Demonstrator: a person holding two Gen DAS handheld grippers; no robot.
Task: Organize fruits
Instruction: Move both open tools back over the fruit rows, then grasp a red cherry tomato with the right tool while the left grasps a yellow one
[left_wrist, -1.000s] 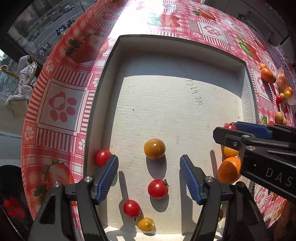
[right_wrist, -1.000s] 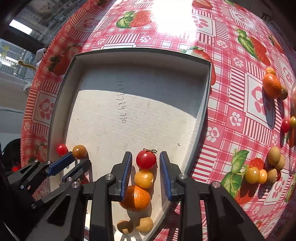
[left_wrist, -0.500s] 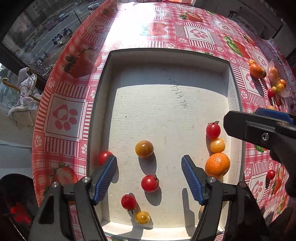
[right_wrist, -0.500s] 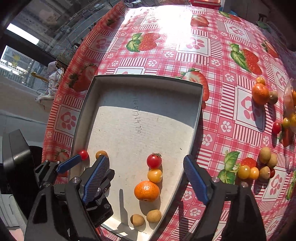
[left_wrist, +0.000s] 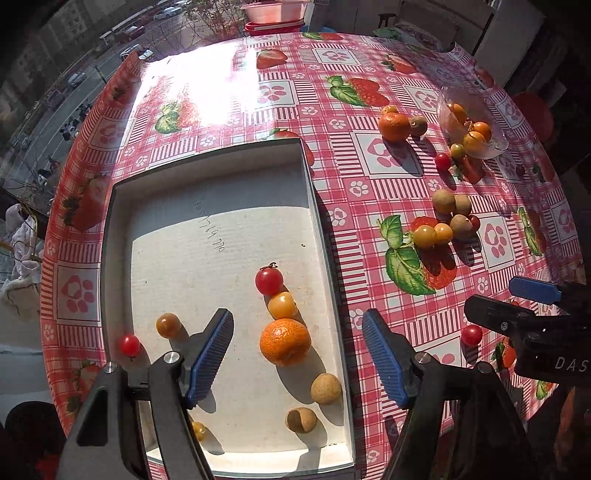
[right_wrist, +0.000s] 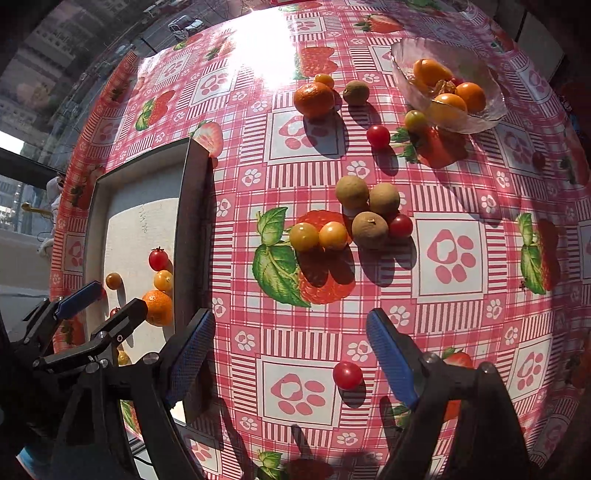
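A: Right wrist view: right tongs (right_wrist: 291, 354) gape, empty, over the worktop (right_wrist: 461, 314); a red tomato (right_wrist: 347, 374) lies between them.

B: Left tongs (left_wrist: 297, 356) released too, a mandarin (left_wrist: 284, 341) between them in the tray (left_wrist: 118, 199).

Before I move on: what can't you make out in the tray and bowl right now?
- Small yellow tomato, left wrist view: half behind the left tool finger.
- Tray near corner, right wrist view: blocked by both tools.
- Glass bowl, left wrist view: contents too small to count.
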